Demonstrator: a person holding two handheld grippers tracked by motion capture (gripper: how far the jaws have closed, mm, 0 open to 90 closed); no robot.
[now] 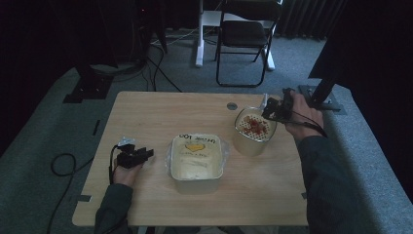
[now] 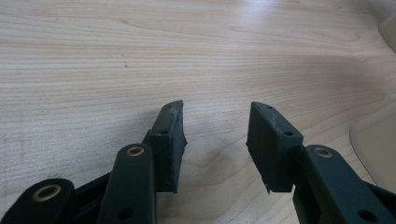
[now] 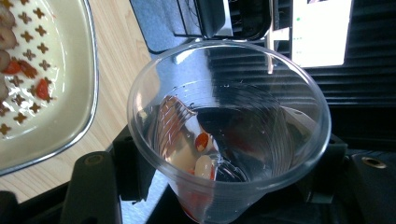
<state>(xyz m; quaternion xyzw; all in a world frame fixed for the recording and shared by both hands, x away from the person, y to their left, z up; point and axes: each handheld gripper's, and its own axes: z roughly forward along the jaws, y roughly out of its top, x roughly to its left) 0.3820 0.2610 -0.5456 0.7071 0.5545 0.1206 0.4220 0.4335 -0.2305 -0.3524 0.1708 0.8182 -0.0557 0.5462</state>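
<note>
My right gripper (image 1: pixel 278 110) is shut on a clear plastic cup (image 3: pixel 229 116), tipped on its side beside a cream strainer bowl (image 1: pixel 248 144) at the table's right. A few red berries and pale pieces (image 3: pixel 201 154) cling inside the cup. Red and pale pieces also lie on the bowl's perforated insert (image 3: pixel 56 93). My left gripper (image 1: pixel 146 155) rests low on the table at the left, open with nothing between its jaws (image 2: pixel 215 135). Its jaws point toward a square cream container (image 1: pixel 197 158) with a yellow heart on top.
The wooden table (image 1: pixel 146 112) has a round cable hole (image 1: pixel 232 106) near its far edge. The container's edge (image 2: pixel 378 149) lies just right of my left gripper. A black folding chair (image 1: pixel 246 39) and cables (image 1: pixel 63 165) are on the grey floor beyond and to the left.
</note>
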